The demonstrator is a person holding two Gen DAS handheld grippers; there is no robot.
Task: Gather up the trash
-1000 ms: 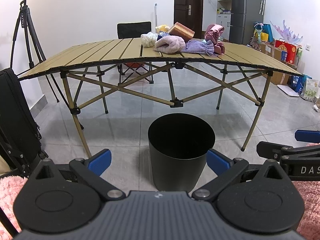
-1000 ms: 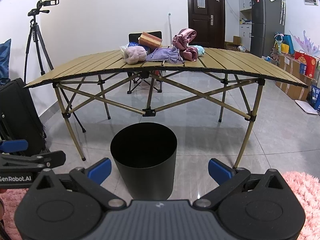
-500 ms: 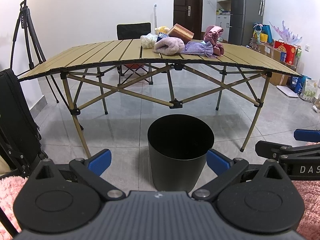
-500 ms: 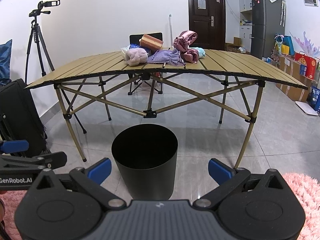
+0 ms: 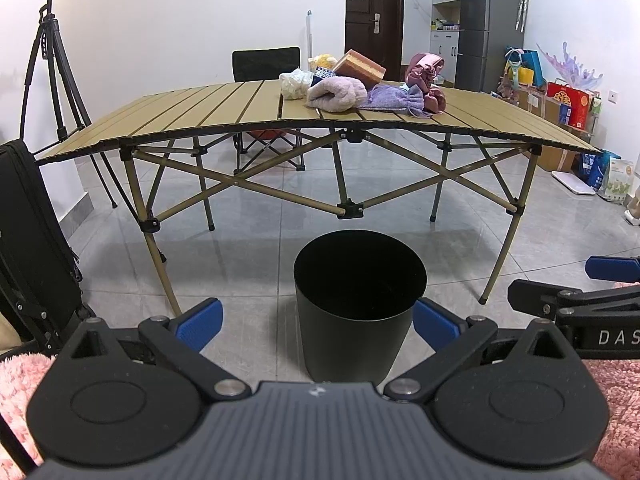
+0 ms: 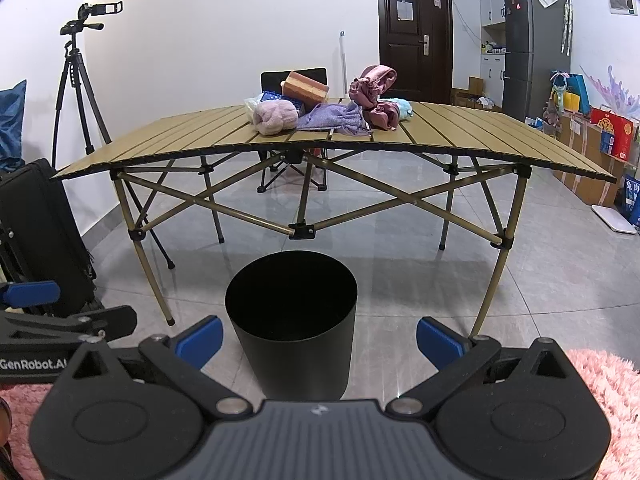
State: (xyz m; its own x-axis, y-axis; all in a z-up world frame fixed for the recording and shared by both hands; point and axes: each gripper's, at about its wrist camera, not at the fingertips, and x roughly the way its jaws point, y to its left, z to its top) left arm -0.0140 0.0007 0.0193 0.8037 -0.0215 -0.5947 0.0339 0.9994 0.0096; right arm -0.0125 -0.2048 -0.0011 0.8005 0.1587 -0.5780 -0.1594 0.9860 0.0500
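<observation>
The black bin (image 5: 354, 320) has its foot hidden behind the left hand-held gripper (image 5: 316, 322), and its inside is too dark to read in either view. On the tabletop (image 6: 200, 128), the pile of soft things (image 6: 320, 108) overlaps so much that the rear pieces cannot be told apart. The right hand-held gripper (image 5: 576, 304) is cut off by the left view's right edge, and the black case (image 6: 40, 236) by the right view's left edge.

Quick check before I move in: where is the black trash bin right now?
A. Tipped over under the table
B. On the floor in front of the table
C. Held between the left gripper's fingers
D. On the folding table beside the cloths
B: the black trash bin stands upright on the floor, in front of the folding table, with both grippers open and empty.
</observation>
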